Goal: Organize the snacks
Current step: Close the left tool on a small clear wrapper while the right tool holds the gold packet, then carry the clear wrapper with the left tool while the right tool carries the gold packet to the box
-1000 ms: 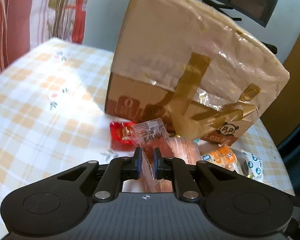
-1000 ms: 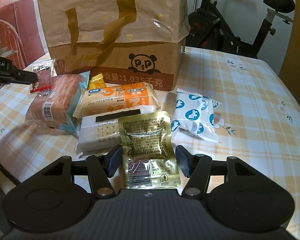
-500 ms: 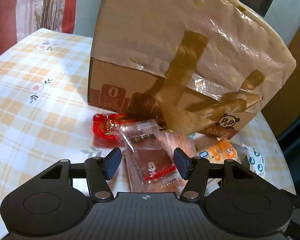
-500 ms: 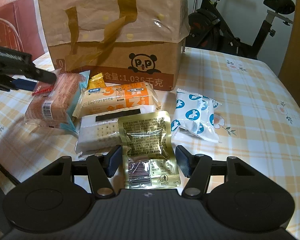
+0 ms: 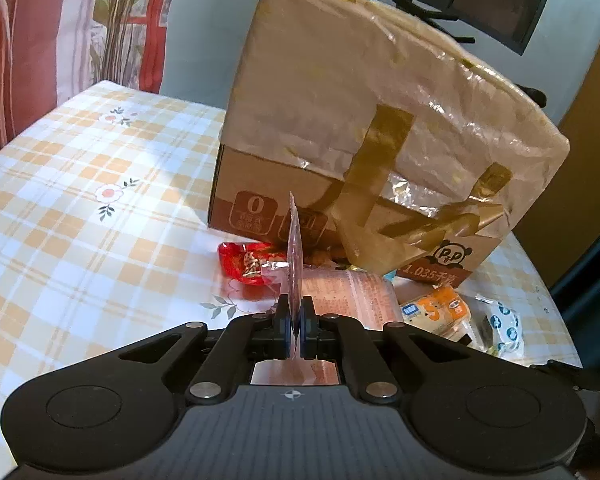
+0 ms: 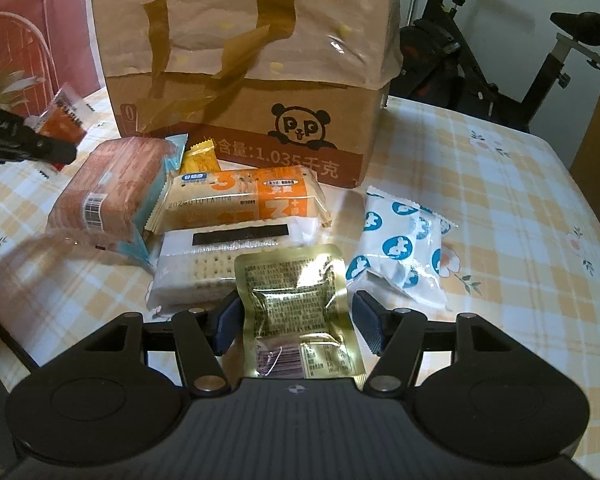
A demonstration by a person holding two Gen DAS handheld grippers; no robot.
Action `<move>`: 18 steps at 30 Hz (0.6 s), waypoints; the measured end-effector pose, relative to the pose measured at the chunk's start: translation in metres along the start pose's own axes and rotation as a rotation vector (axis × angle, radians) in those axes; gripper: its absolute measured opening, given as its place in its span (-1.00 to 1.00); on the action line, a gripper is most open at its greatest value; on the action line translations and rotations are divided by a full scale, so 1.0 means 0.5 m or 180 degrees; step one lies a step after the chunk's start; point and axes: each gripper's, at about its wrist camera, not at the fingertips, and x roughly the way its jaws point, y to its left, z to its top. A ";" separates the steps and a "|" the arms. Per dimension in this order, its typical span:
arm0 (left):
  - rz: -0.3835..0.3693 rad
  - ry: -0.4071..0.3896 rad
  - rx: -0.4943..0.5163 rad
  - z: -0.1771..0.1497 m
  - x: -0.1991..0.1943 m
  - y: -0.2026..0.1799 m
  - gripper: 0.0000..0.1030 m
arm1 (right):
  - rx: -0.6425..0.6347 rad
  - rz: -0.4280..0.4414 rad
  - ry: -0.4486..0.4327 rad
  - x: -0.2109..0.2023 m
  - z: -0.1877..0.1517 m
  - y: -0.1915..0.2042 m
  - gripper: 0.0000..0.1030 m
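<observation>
My left gripper is shut on a thin clear snack packet, held edge-on above the table; it also shows in the right wrist view. Below it lie a red packet and a pink-brown pack. My right gripper is open around a gold foil packet lying on the table. Beyond it lie a white cracker pack, an orange-and-white biscuit pack, a brown pack, a small yellow packet and white packets with blue rabbits.
A large brown cardboard box draped with a paper bag stands behind the snacks, also in the left wrist view. The table has a yellow checked cloth. An exercise bike stands beyond the table's far right edge.
My left gripper opened half a second ago, then shut again on the clear packet and lifted it so it stands edge-on. My right gripper and the gold packet have not moved.
</observation>
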 end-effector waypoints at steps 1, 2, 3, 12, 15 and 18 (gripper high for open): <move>-0.0016 -0.0022 0.0012 0.001 -0.003 -0.004 -0.91 | -0.0016 0.0001 -0.0002 0.000 0.000 0.002 0.09; -0.0047 -0.0038 0.0033 0.002 -0.007 -0.007 -0.91 | -0.0025 -0.0009 -0.0002 -0.002 0.000 0.004 0.07; -0.0068 -0.0062 0.0057 0.002 -0.010 -0.012 -0.91 | -0.0017 -0.0017 -0.0017 -0.005 -0.001 0.003 0.06; -0.0173 -0.0237 0.0278 0.019 -0.034 -0.035 -0.91 | 0.0123 0.0021 -0.0401 -0.083 0.029 -0.018 0.04; -0.0247 -0.0408 0.0417 0.040 -0.055 -0.049 -0.90 | 0.0079 0.0019 -0.0593 -0.107 0.061 -0.016 0.04; -0.0341 -0.0599 0.0525 0.076 -0.083 -0.062 -0.90 | -0.0006 0.0027 -0.0830 -0.132 0.105 -0.011 0.04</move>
